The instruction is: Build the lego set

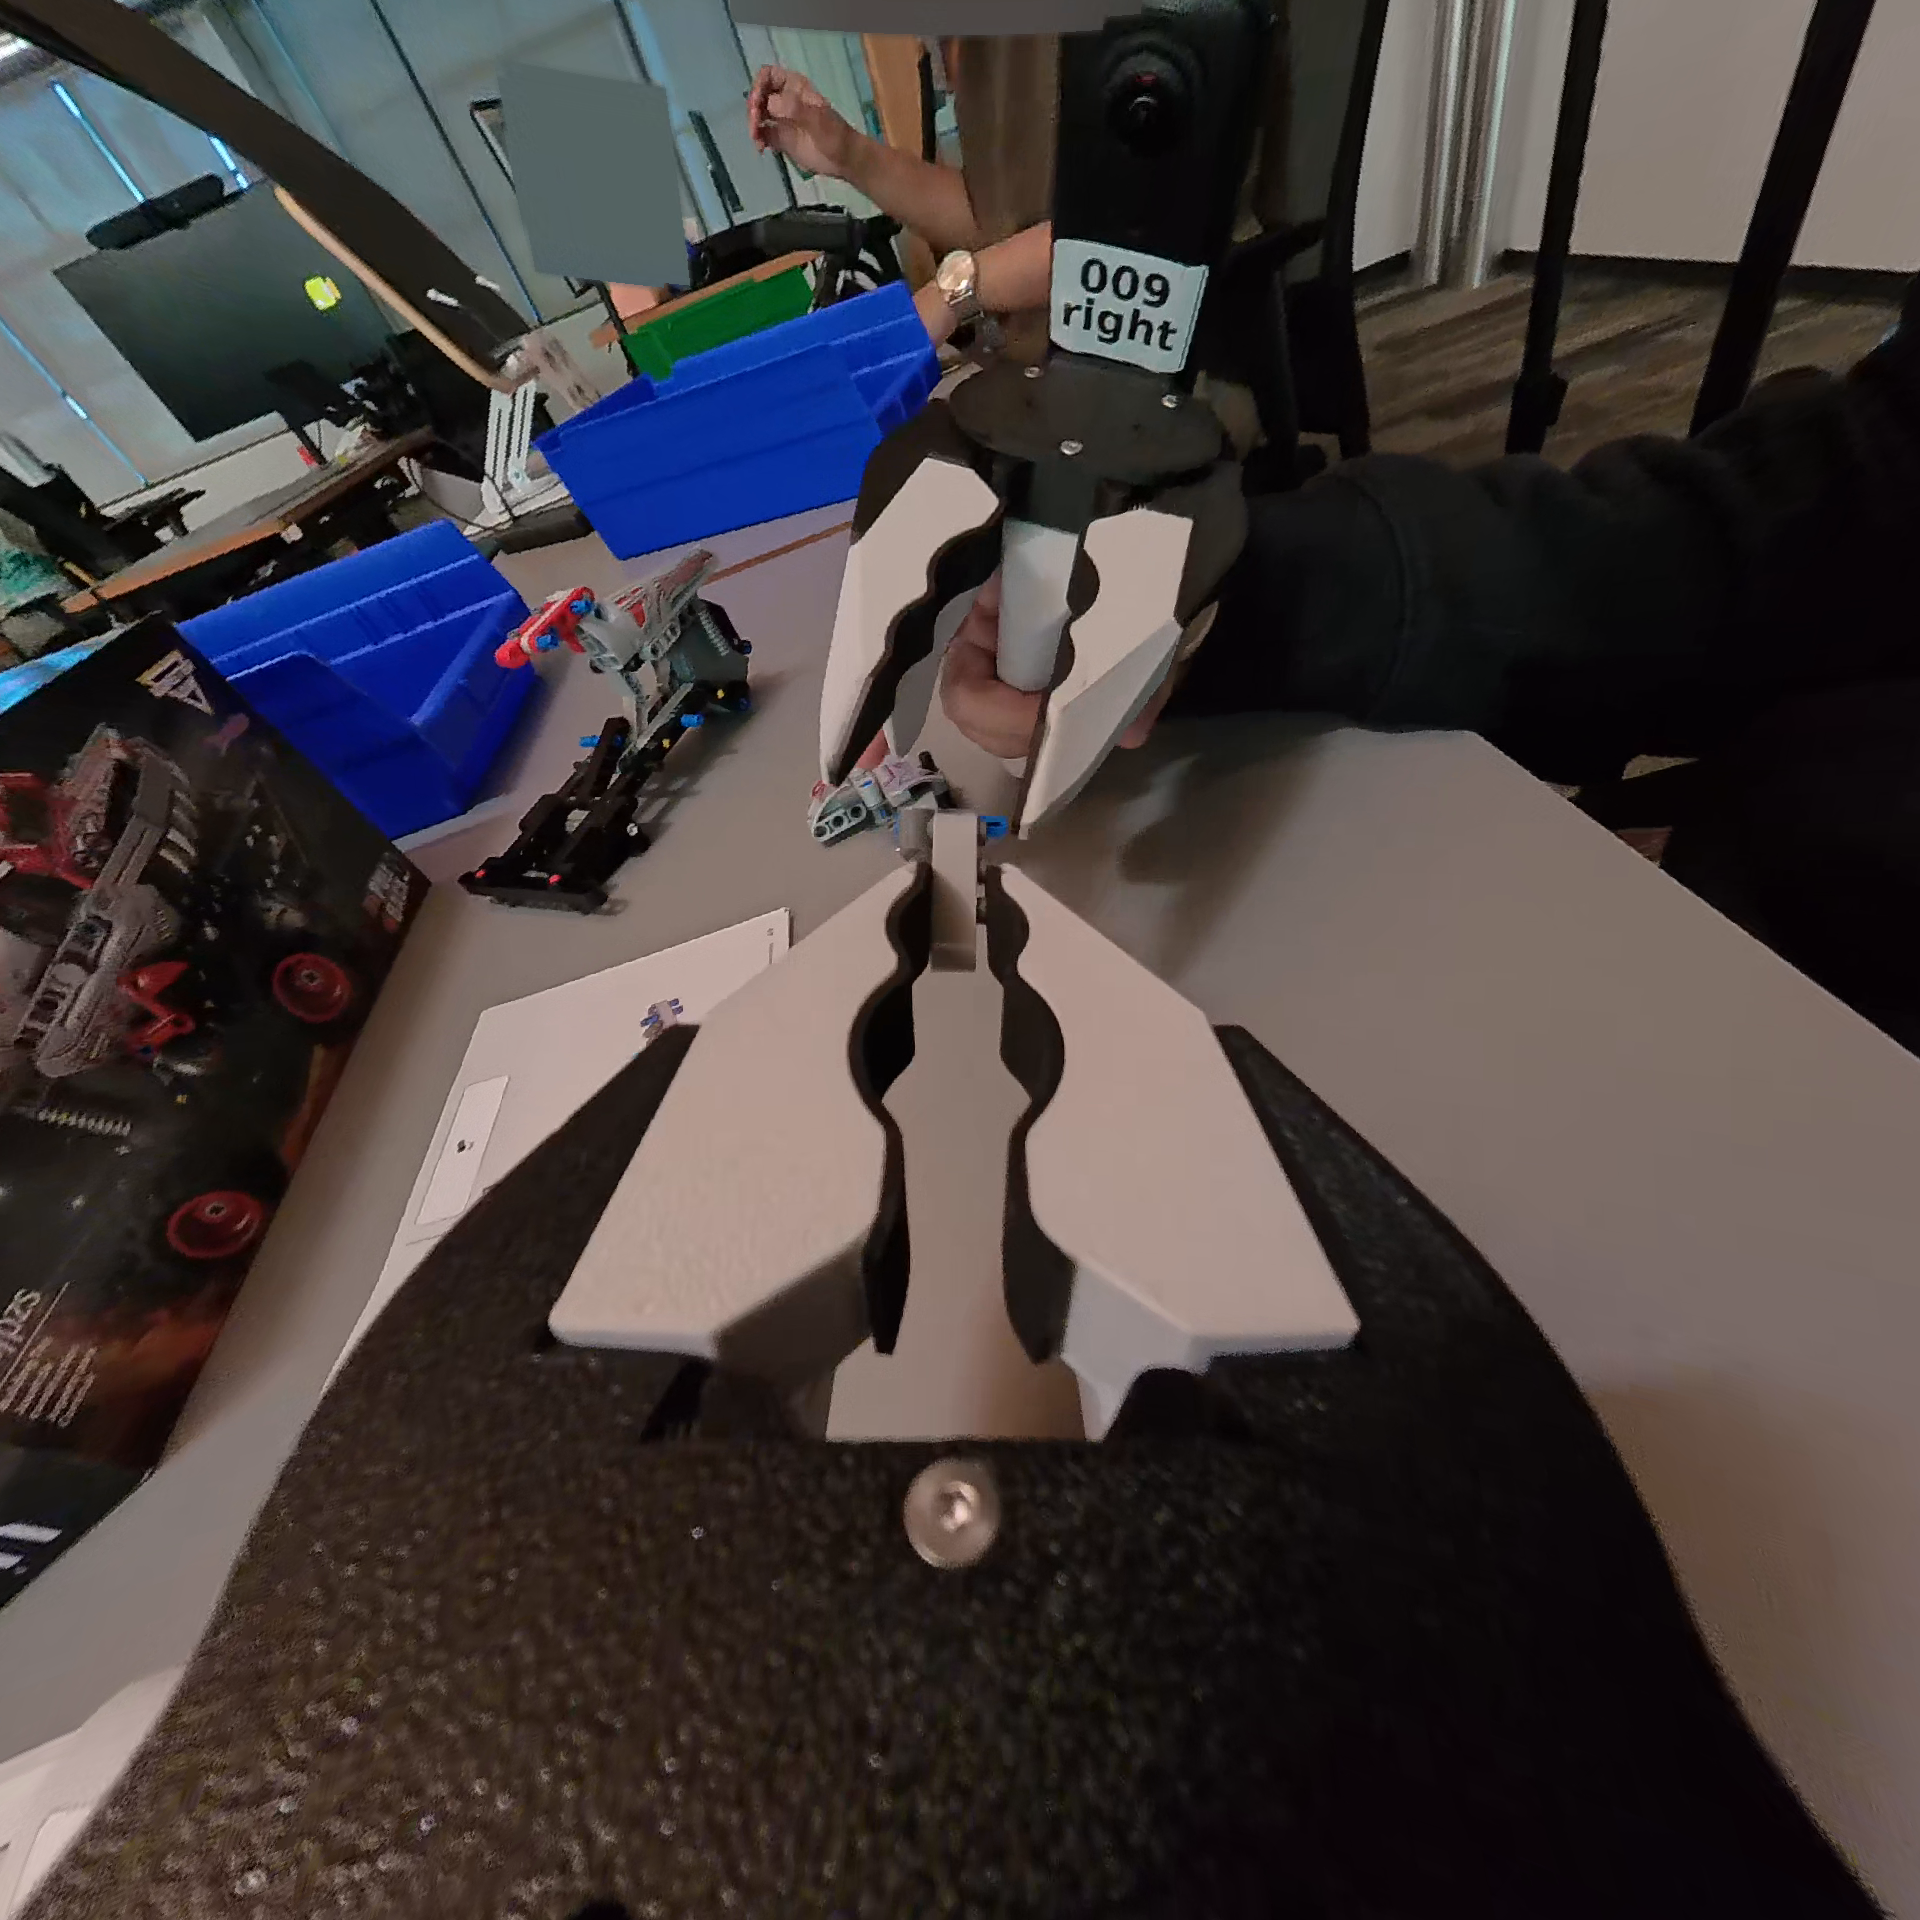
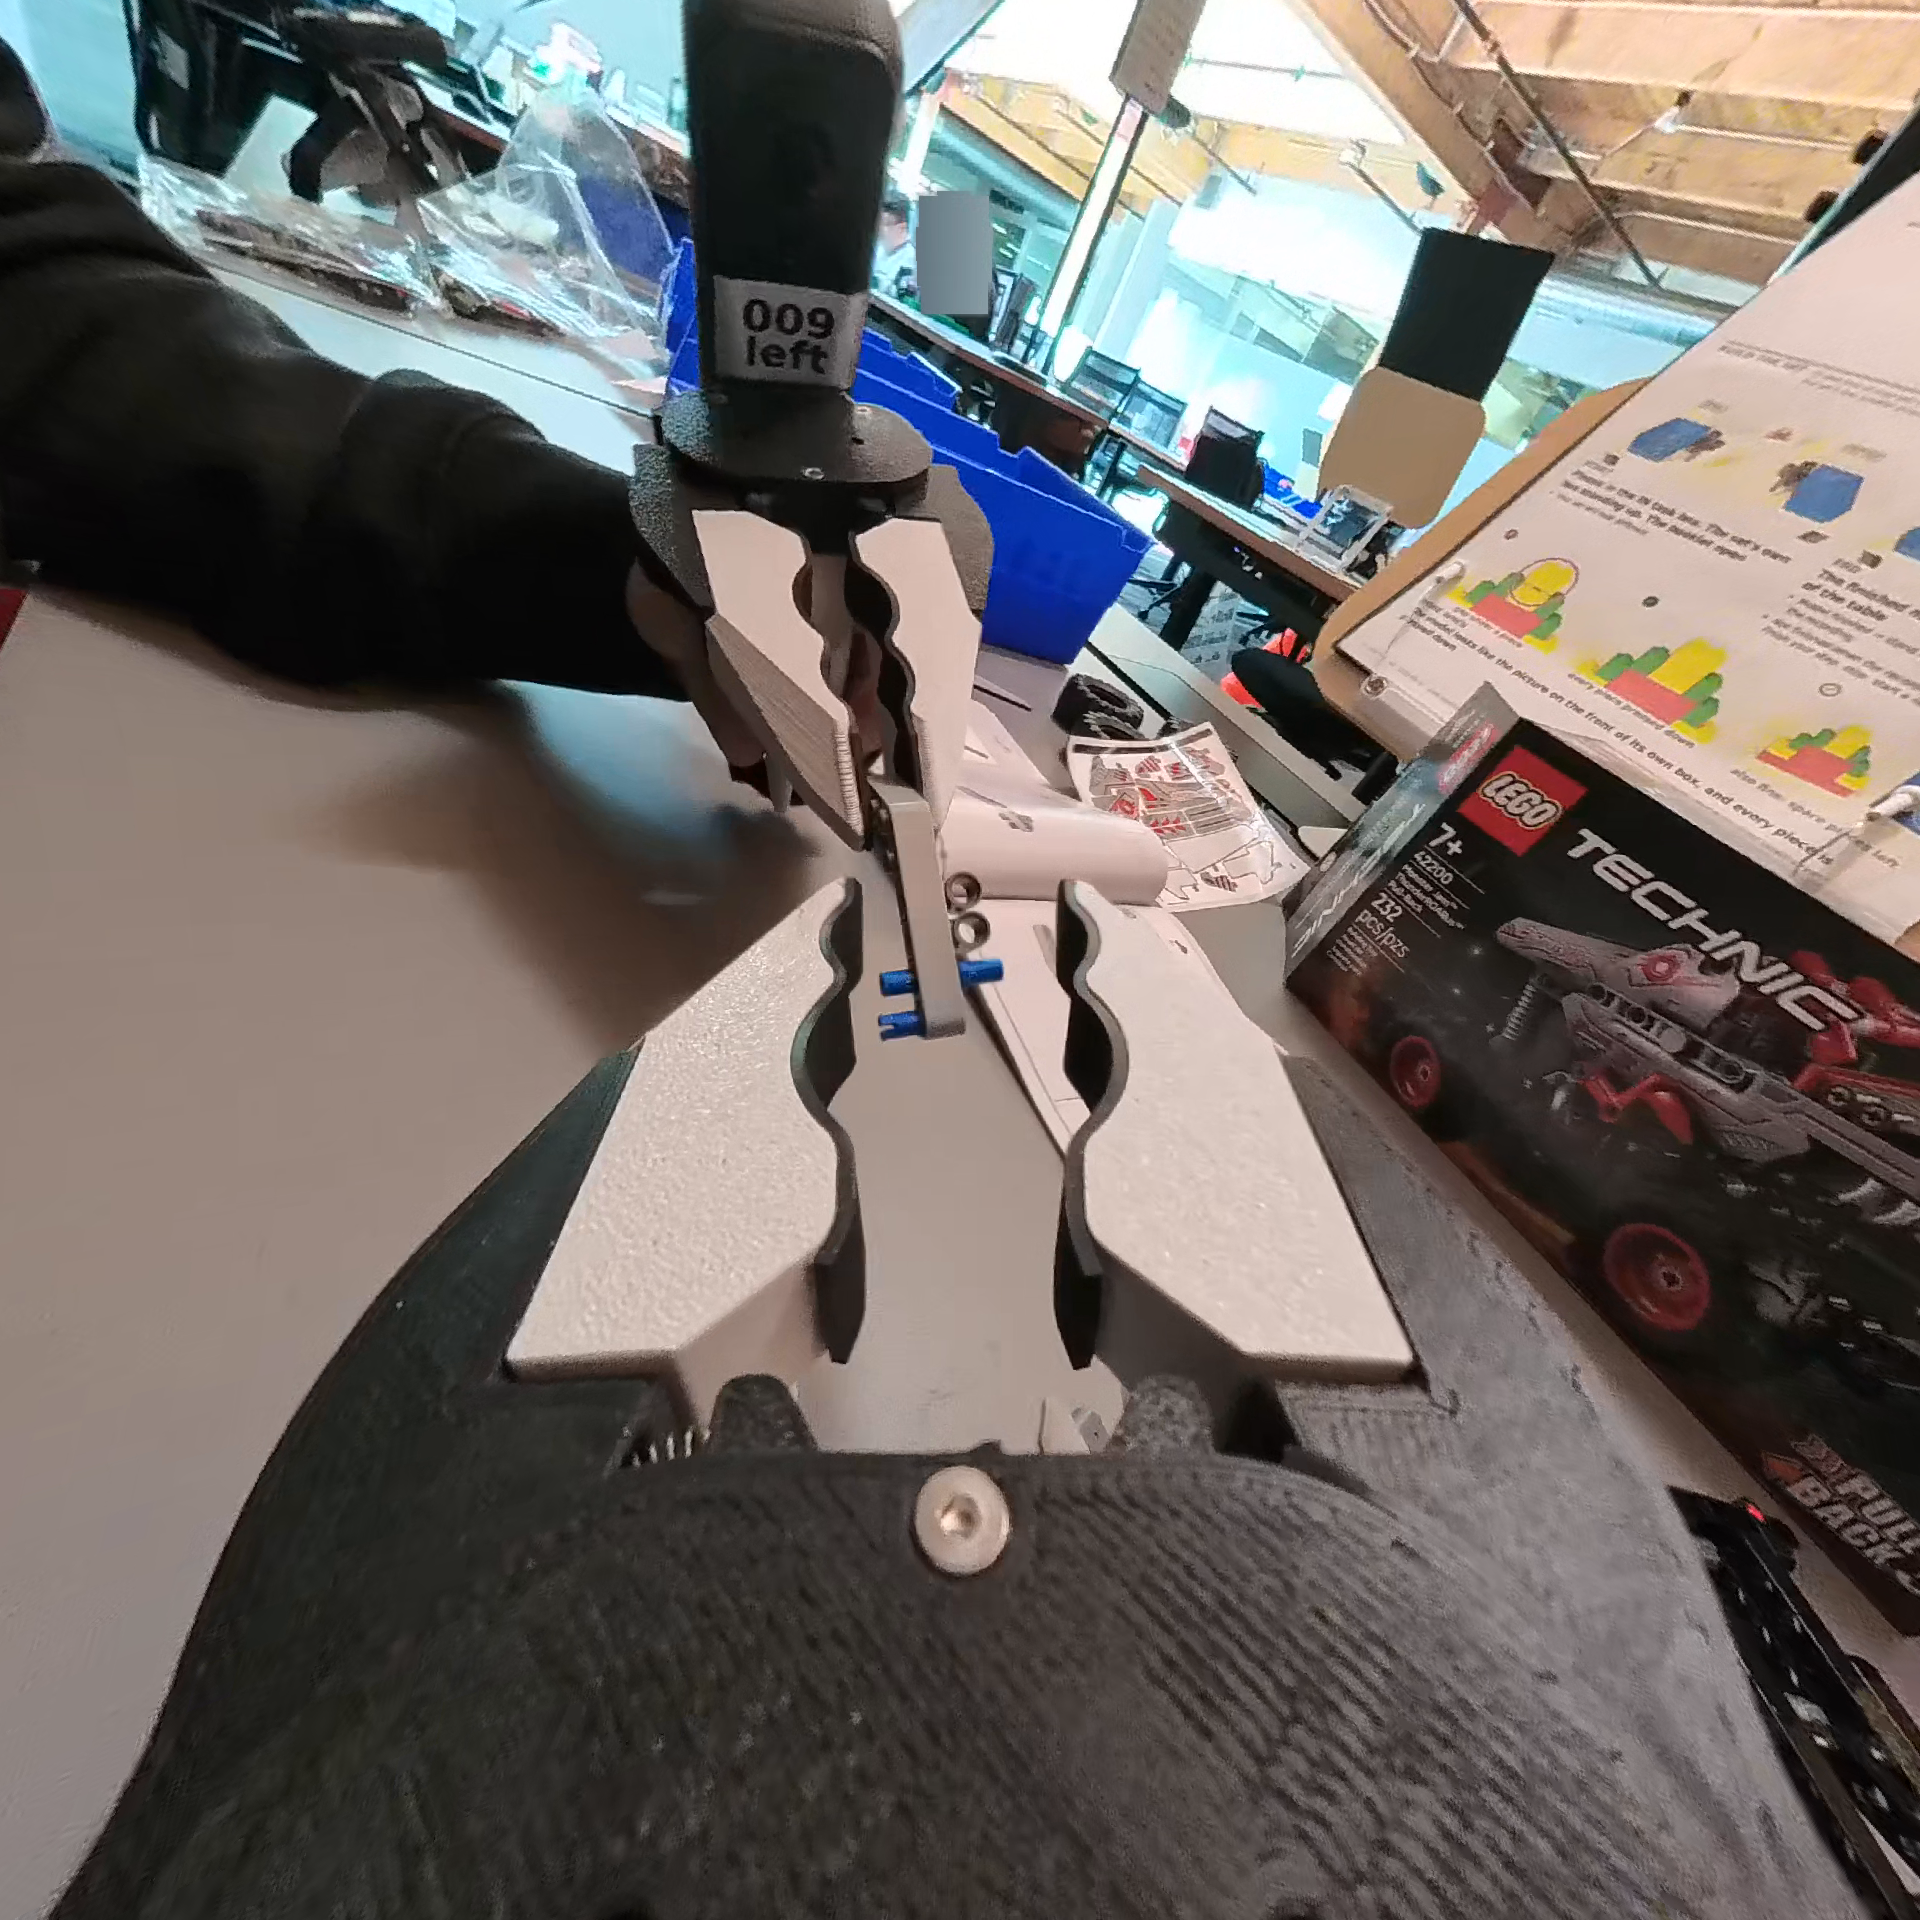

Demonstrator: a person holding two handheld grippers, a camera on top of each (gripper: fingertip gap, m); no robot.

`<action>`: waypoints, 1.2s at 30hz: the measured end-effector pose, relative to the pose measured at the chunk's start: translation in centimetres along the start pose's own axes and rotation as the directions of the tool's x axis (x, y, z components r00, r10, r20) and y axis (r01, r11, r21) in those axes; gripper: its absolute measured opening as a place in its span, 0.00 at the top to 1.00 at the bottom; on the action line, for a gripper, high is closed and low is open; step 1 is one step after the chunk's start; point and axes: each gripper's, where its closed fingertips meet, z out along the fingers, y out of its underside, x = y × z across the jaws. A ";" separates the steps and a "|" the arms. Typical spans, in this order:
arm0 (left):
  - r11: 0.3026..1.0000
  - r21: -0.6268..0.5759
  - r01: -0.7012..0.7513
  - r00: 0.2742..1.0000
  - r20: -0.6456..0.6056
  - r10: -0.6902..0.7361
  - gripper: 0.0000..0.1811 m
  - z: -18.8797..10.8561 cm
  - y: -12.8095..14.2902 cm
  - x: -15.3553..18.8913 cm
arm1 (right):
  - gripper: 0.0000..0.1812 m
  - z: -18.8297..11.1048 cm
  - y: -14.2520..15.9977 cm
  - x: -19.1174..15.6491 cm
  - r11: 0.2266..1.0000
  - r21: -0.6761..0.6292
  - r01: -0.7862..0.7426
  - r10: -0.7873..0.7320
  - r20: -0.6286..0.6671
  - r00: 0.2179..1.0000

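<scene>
My left gripper is shut on a flat grey Lego beam and holds it above the grey table. In the right wrist view the left gripper comes down from above, and the beam, with blue pins through its lower end, hangs between my right gripper's fingers. My right gripper is open around the beam without touching it. In the left wrist view the right gripper stands over a small grey Lego sub-assembly next to the beam's far end.
A partly built grey and black chassis and two blue bins stand at the back left. The Lego box, a sticker sheet, a tyre and a leaning instruction board are to the right. A booklet lies beneath. Only a small space, under 4 cm, lies between the two pairs of fingers.
</scene>
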 end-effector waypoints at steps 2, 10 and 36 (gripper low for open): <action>1.000 0.008 -0.002 1.000 -0.026 0.002 0.96 0.1 -0.1 0.5 | 0.82 0.1 0.0 -0.4 1.000 0.002 0.015 -0.016 0.021 1.000; 1.000 0.026 -0.017 0.999 -0.051 0.018 0.96 0.3 -0.2 1.0 | 0.91 0.2 0.0 -1.4 1.000 -0.003 0.027 -0.027 0.084 0.996; 0.982 -0.062 -0.178 0.984 -0.028 0.177 0.96 0.6 0.4 1.2 | 0.90 0.4 -0.2 -2.2 1.000 0.006 0.027 -0.028 0.121 0.992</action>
